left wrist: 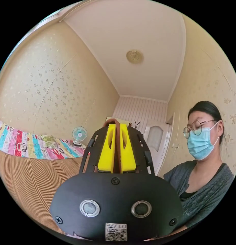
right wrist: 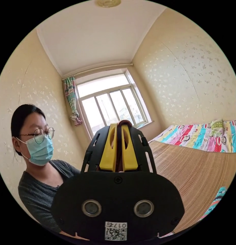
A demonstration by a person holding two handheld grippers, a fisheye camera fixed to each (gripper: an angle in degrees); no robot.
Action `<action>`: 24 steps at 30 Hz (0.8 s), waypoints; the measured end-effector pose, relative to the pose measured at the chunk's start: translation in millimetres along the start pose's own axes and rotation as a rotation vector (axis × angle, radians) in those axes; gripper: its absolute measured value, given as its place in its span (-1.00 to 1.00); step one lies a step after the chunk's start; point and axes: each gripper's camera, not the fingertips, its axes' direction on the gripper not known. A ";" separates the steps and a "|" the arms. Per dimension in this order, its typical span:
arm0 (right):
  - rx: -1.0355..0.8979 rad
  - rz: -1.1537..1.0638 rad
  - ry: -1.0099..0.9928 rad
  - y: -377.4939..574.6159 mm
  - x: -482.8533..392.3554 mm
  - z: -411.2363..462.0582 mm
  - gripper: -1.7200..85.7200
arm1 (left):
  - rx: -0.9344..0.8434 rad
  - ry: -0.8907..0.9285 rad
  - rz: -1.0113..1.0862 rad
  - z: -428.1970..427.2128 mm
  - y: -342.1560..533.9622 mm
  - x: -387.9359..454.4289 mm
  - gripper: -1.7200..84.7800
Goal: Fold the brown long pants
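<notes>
With both pairs of yellow jaws nipped tight on a thin fold of brown fabric, left gripper and right gripper point up toward the ceiling. Judged: the brown long pants are raised clear of the striped mat to hang straight. Long axis and which way they point: cannot tell, garment hidden below housings.

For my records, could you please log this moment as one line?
left gripper: shut on brown pants | right gripper: shut on brown pants | both raised | person watching
</notes>
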 end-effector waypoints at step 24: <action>-0.555 0.699 0.454 442.0 280.0 79.4 -0.87 | -0.641 -0.348 -0.835 54.3 439.1 -235.7 -0.73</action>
